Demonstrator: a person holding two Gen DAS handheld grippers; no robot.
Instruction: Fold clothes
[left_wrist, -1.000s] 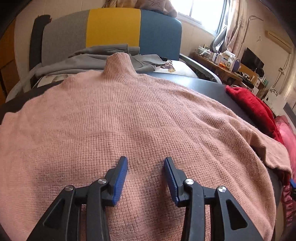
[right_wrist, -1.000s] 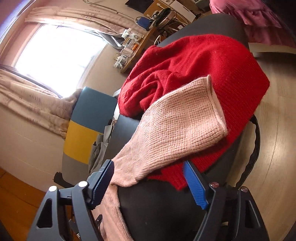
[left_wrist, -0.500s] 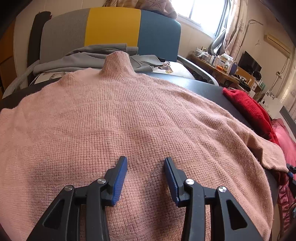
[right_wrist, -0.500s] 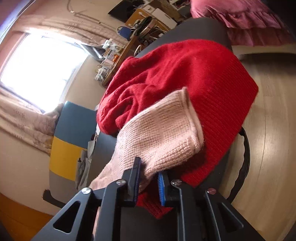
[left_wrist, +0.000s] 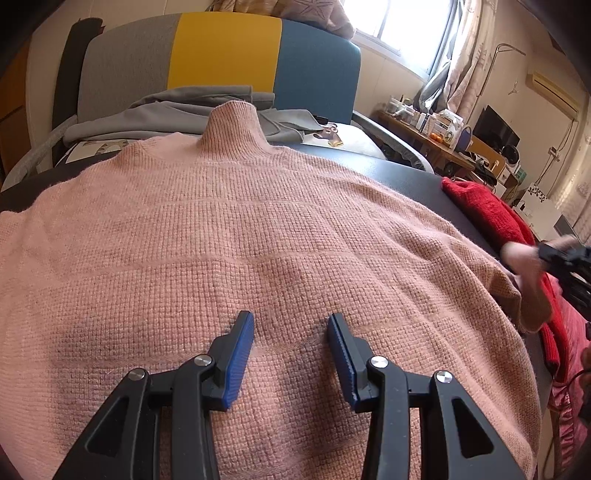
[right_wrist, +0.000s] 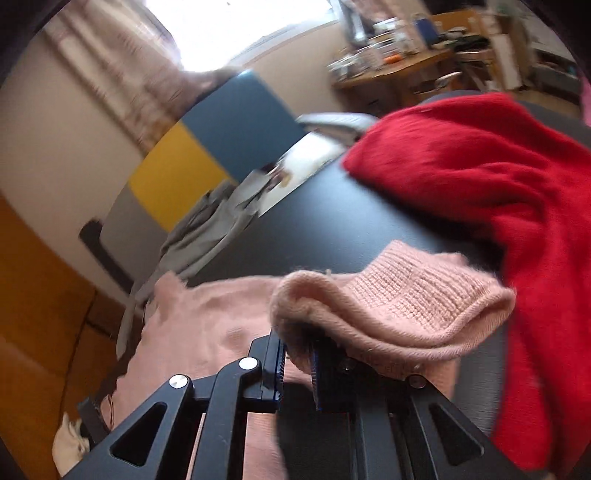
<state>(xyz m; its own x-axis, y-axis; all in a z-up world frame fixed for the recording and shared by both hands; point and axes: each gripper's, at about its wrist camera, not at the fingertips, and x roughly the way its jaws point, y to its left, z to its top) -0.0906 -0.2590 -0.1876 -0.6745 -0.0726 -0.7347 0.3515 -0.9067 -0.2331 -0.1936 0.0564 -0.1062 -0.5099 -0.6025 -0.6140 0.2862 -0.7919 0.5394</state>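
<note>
The pink sweater (left_wrist: 258, 251) lies spread flat across the dark table (left_wrist: 406, 170), its turtleneck collar pointing to 12 o'clock in the left wrist view. Its sleeve (right_wrist: 399, 306) is lifted off the table at the right side, the ribbed cuff flopping over toward 3 o'clock in the right wrist view.

The right gripper (right_wrist: 297, 363) has its 2 blue-padded fingers pinched together on that sleeve, a fold of pink knit squeezed between them. From the left wrist camera the same gripper shows as a blurred dark shape at 3 o'clock, with pink fabric bunched at its tip.

The left gripper (left_wrist: 291, 332) sits low over the sweater's lower body at 6 o'clock, its jaws spread apart with nothing between them but the knit underneath; I cannot tell whether the tips touch the fabric.

A red sweater (right_wrist: 498, 206) is heaped on the table at 2 o'clock in the right view, just beside the lifted cuff. Past the collar, grey clothing (left_wrist: 166, 114) is piled on a chair (left_wrist: 221, 51) striped grey, yellow and blue. A cluttered wooden desk (left_wrist: 436, 136) stands under the window at 2 o'clock.
</note>
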